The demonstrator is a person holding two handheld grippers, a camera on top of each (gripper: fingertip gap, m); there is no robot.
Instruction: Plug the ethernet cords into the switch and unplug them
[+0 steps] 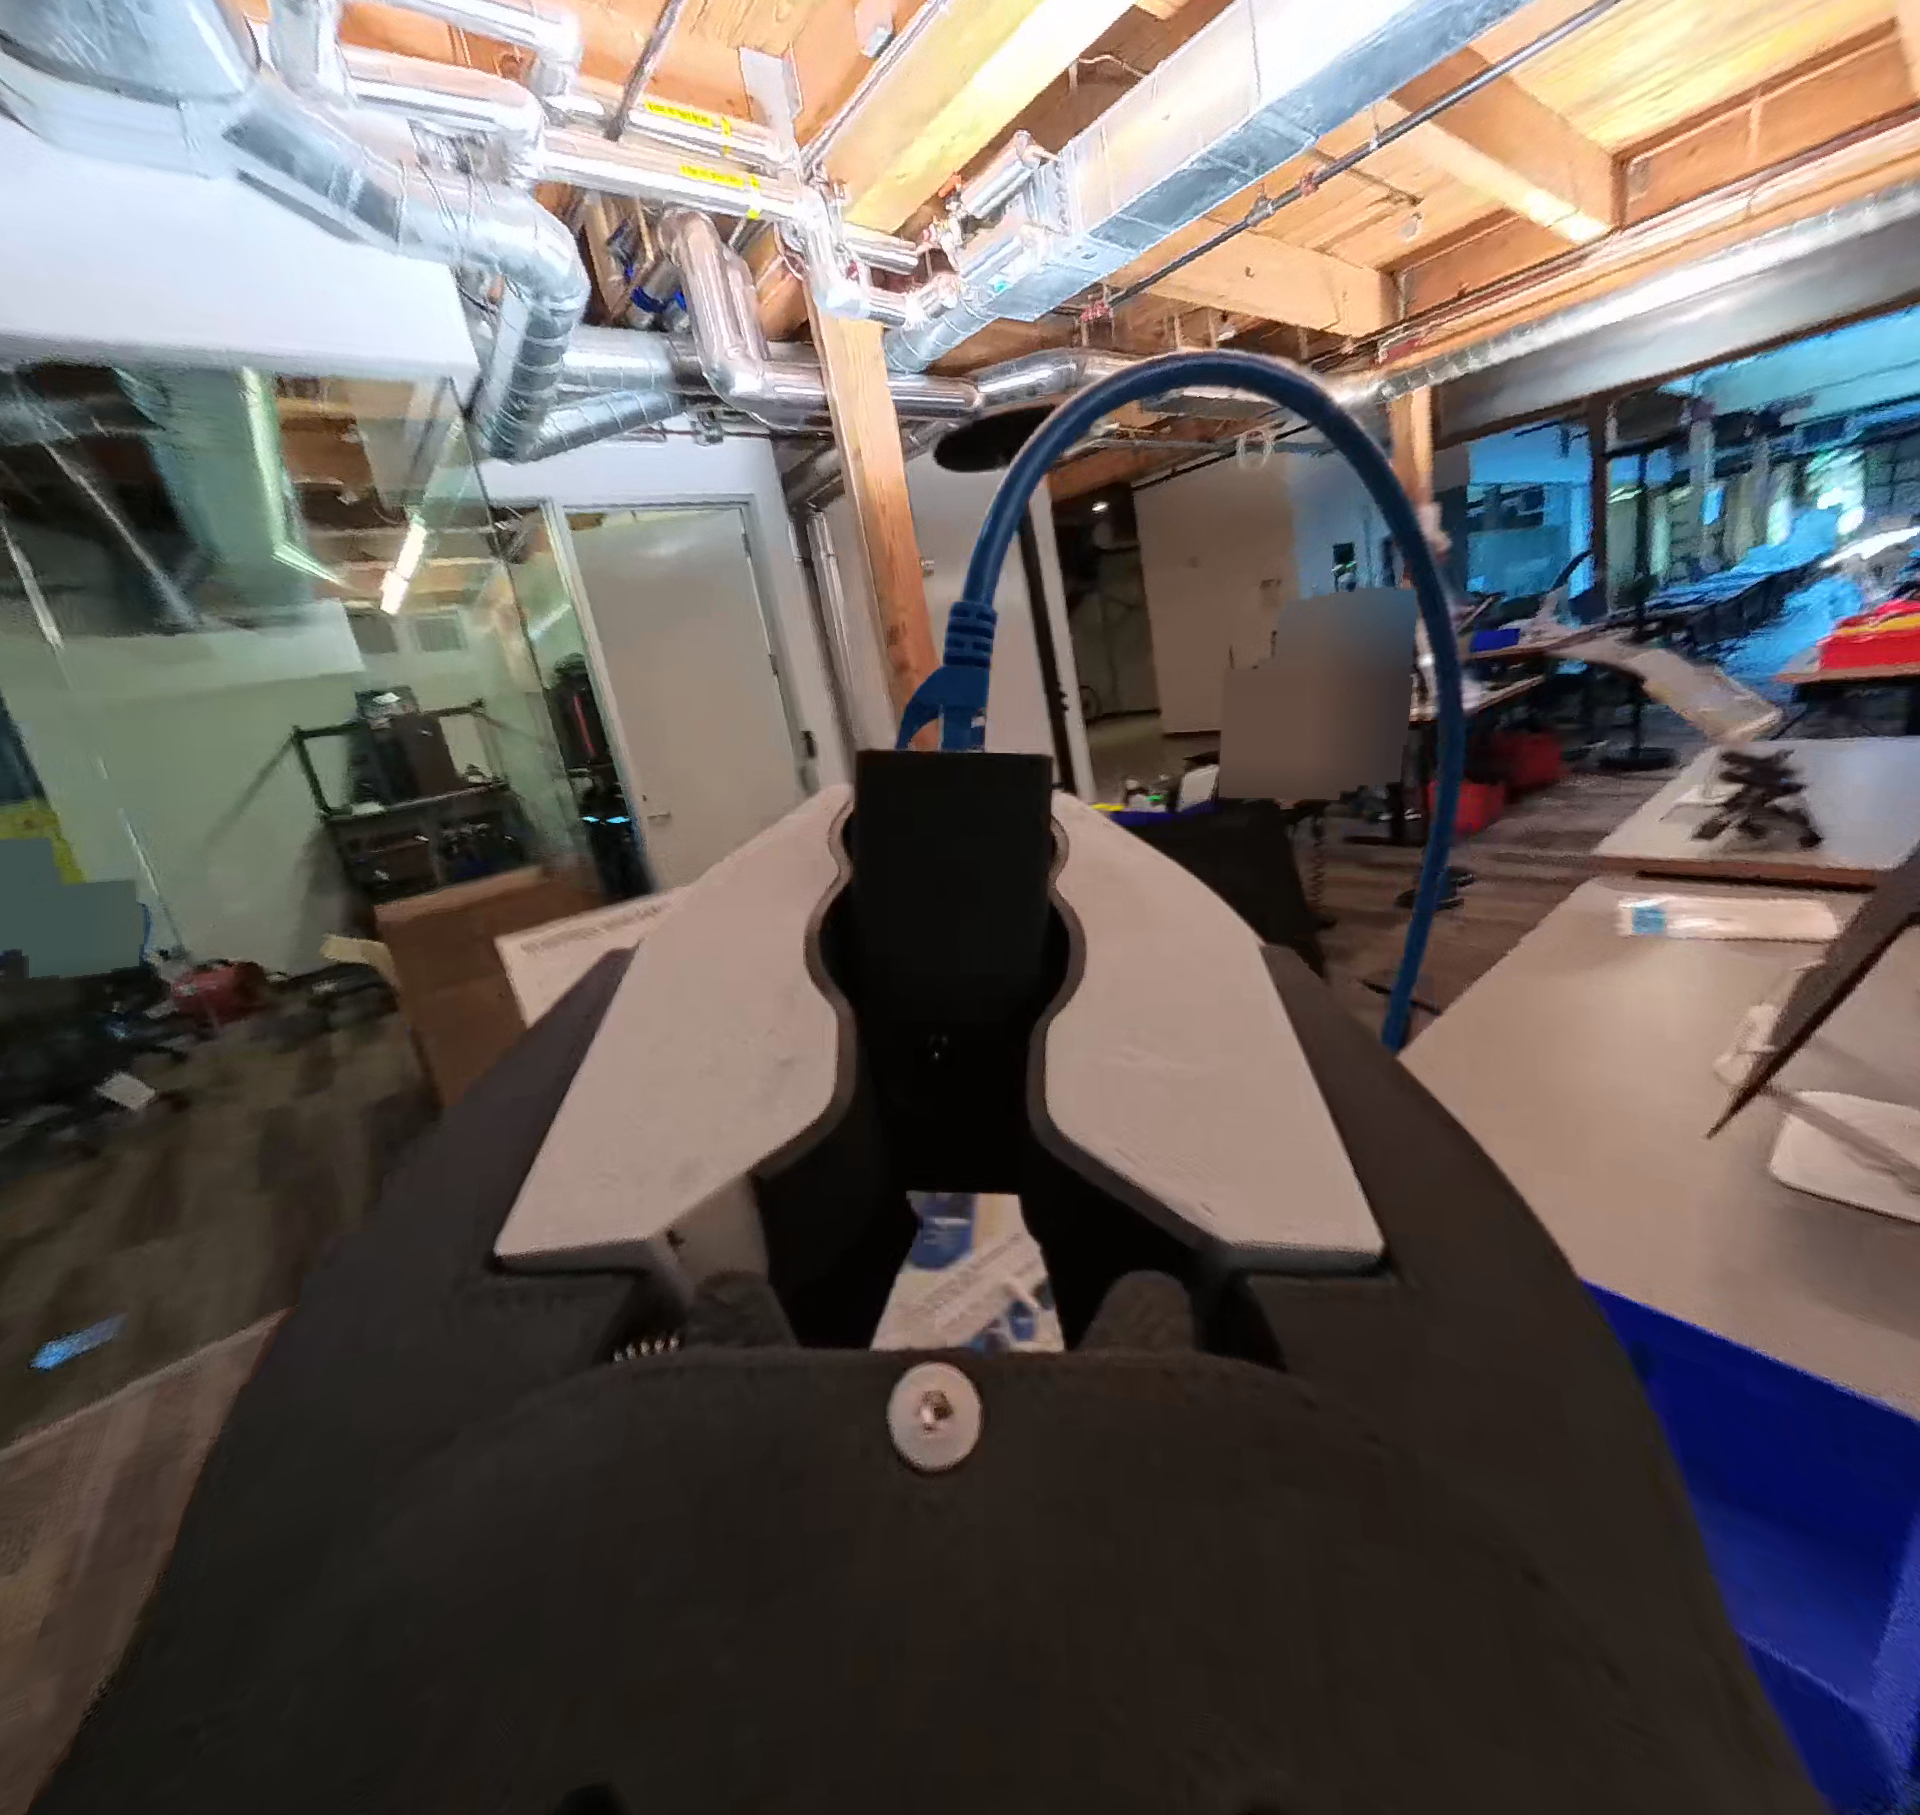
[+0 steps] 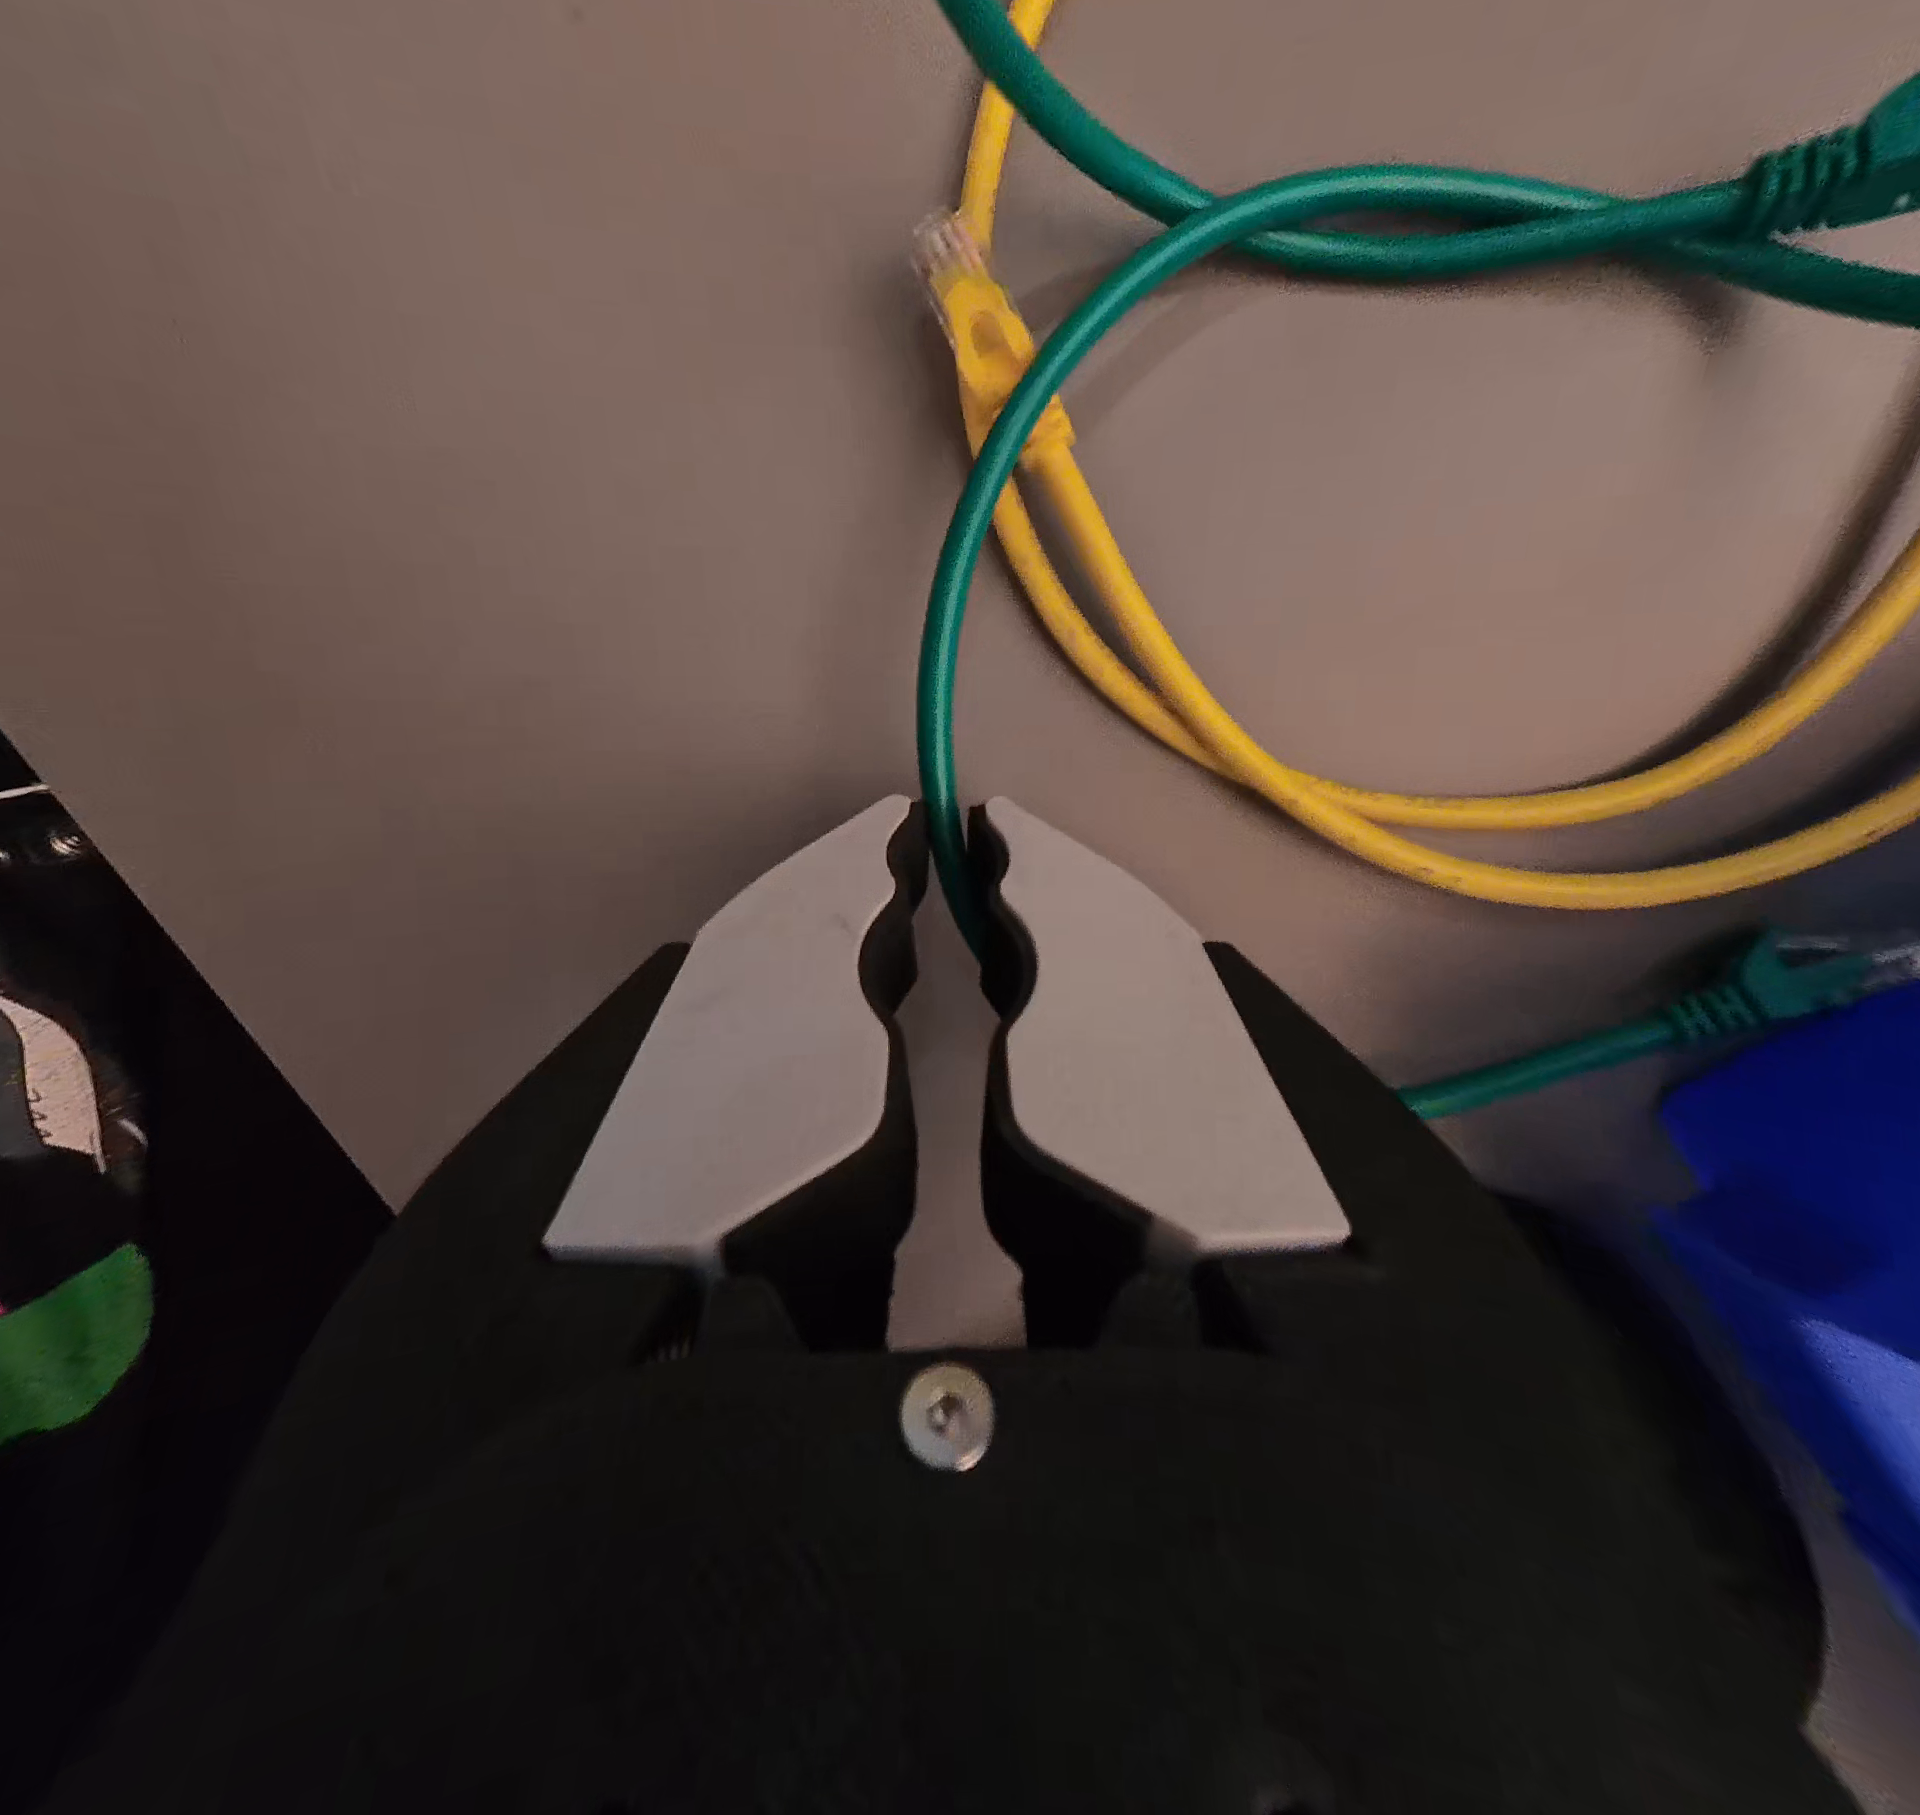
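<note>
A black switch (image 1: 951, 892) is clamped between the fingers of the left gripper (image 1: 951, 830), raised off the table; a blue cord (image 1: 1340, 477) is plugged into its far end. A green cord (image 2: 940, 685) is pinched by the right gripper (image 2: 948, 820) above the grey table (image 2: 468, 363), with a yellow cord (image 2: 1122, 664) lying beyond.

Left gripper (image 1: 951, 830) raised, fingers clamped on a held object; right gripper (image 2: 945, 851) angled downward, fingers nearly closed.
</note>
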